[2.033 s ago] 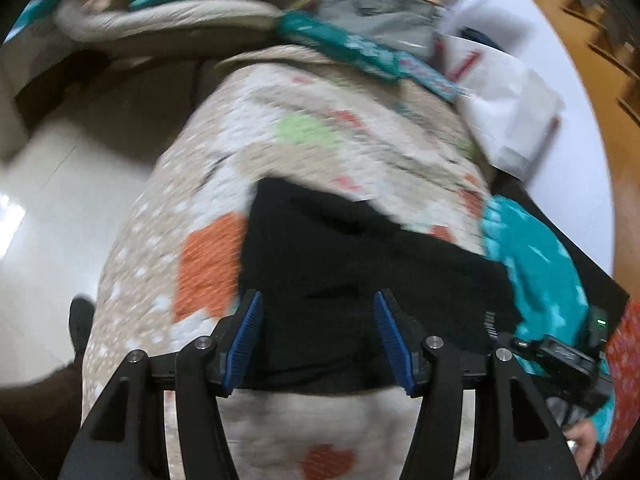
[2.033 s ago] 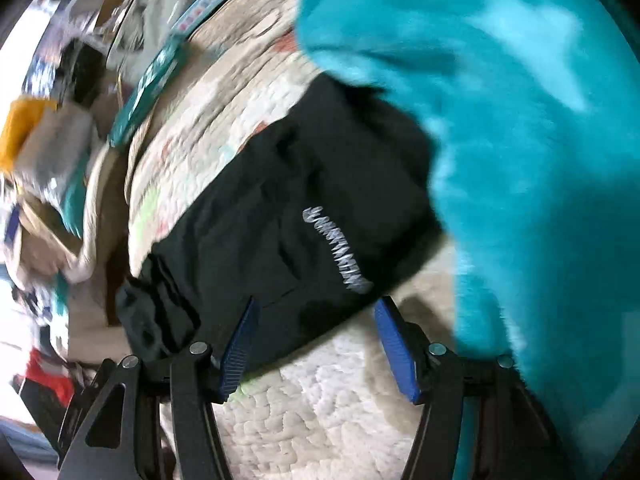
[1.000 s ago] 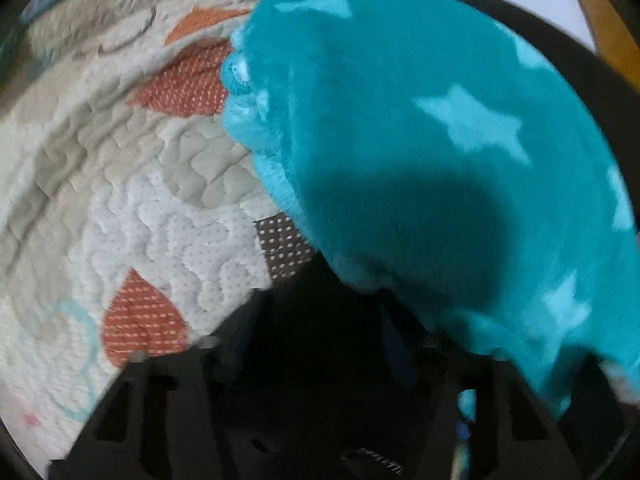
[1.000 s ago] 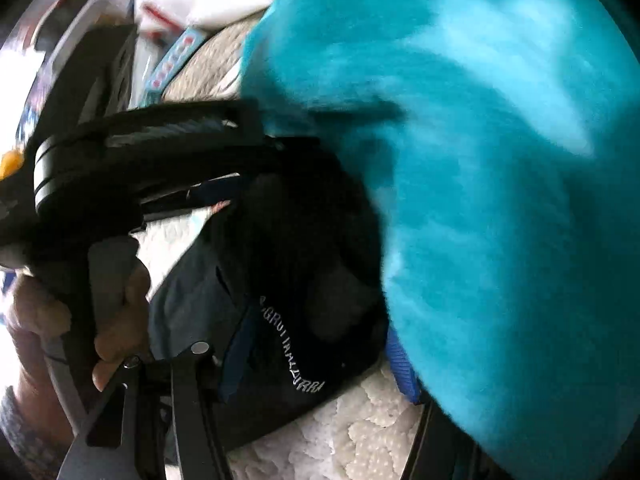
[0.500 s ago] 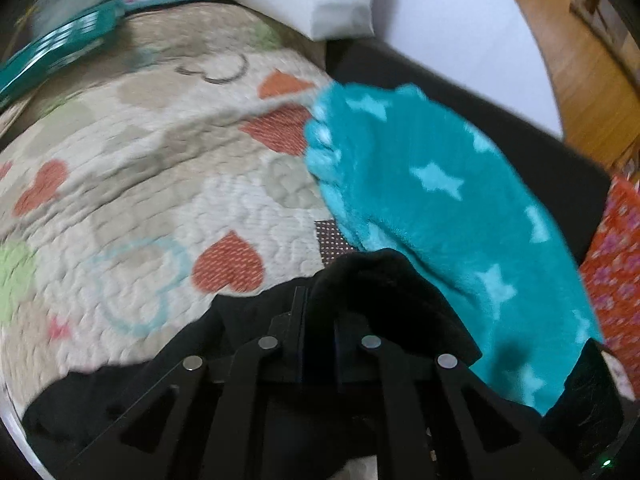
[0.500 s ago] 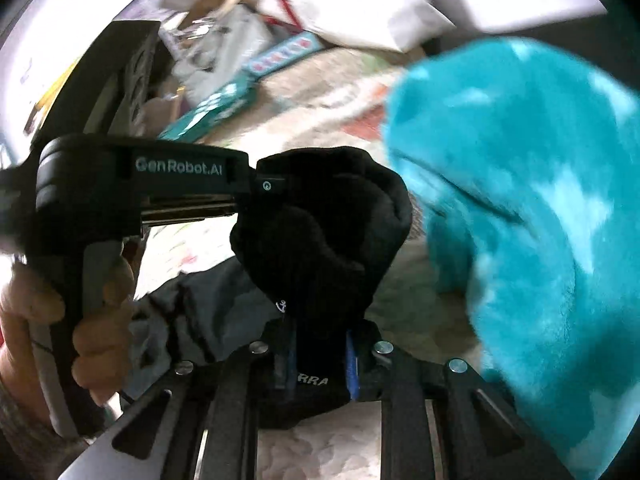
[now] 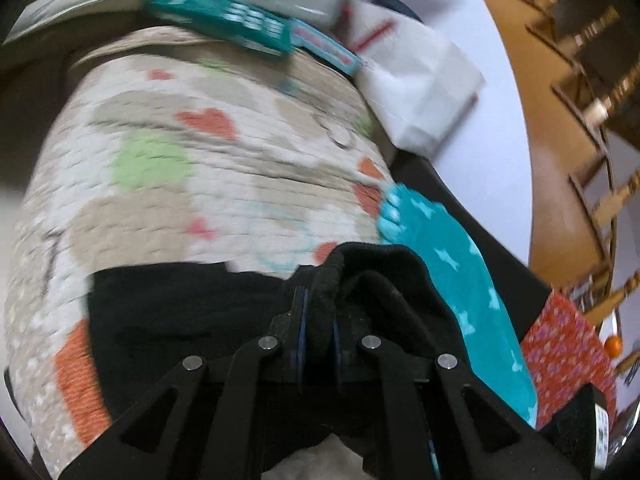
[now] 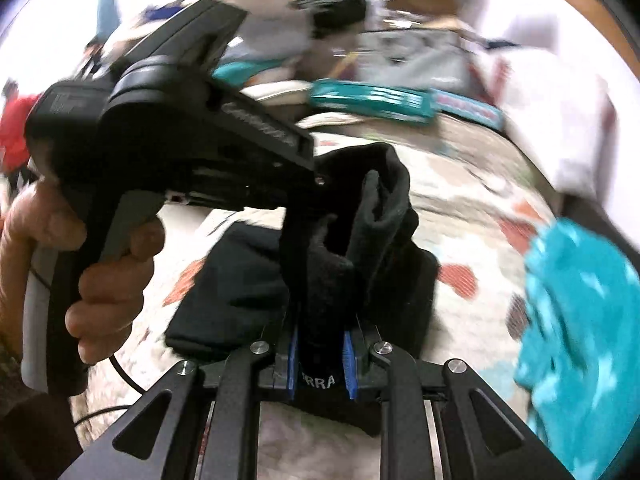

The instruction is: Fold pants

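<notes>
The black pants [image 7: 188,312] lie on a quilted cover with hearts [image 7: 192,168]. My left gripper [image 7: 318,340] is shut on a bunched edge of the pants and holds it lifted. In the right wrist view my right gripper [image 8: 320,356] is shut on another bunch of the black pants [image 8: 240,292], near white lettering. The left gripper [image 8: 312,184] shows there too, held by a hand and pinching the same raised fold just ahead of my right one.
A teal star-patterned fleece [image 7: 452,280] lies right of the pants, also in the right wrist view [image 8: 580,320]. A teal box [image 7: 224,24] and white paper bag [image 7: 420,92] sit at the cover's far edge. A red patterned cloth [image 7: 560,348] is at right.
Both grippers closed on the pants beside the fleece and lifted the bunched edge. They have since carried it left across the quilt, away from the fleece.
</notes>
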`<state>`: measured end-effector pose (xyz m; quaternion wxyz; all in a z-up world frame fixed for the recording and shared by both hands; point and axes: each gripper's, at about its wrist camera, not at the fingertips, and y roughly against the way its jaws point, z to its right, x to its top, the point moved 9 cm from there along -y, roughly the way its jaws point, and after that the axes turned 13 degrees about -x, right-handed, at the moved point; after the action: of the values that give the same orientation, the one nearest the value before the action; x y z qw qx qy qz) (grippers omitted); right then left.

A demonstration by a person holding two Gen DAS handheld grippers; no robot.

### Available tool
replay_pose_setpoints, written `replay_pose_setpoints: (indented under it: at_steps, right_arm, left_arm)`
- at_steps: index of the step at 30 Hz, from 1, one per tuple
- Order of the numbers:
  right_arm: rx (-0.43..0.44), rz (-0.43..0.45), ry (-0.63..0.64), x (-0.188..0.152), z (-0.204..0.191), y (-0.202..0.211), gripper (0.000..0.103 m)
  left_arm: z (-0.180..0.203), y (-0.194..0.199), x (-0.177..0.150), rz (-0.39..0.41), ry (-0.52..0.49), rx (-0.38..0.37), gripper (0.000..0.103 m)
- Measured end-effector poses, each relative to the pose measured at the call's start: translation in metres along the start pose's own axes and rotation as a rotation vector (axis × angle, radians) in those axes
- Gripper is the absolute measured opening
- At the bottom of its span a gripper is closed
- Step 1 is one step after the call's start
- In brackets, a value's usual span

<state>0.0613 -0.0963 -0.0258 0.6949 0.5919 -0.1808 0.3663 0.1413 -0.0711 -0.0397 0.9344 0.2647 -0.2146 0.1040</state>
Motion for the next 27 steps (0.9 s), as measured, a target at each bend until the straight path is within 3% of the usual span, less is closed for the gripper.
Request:
replay_pose_setpoints:
  at_steps: [7,10,17,24,27]
  right_arm:
    - [-0.019,-0.020,0.211,-0.006,-0.071,-0.034,0.019]
    - [-0.006,-0.049,0.216,-0.015,-0.080,-0.038,0.019]
    - [-0.002,-0.044,0.260,-0.017,-0.095,-0.042,0.019]
    - [0.001,-0.028,0.314,-0.024,-0.105,-0.032,0.020]
    - [0.002,-0.026,0.336,-0.024,-0.108,-0.033,0.021]
  left_arm:
    - [-0.070,0.026,0.001,0.053,0.177,0.012,0.015]
    - [-0.086,0.037,0.004,0.070,0.198,0.094,0.015]
    - [-0.108,0.057,0.000,0.131,0.300,0.131,0.017]
    - [-0.115,0.077,0.000,0.216,0.359,0.103,0.043]
    - [-0.113,0.071,0.001,0.215,0.331,0.140,0.051]
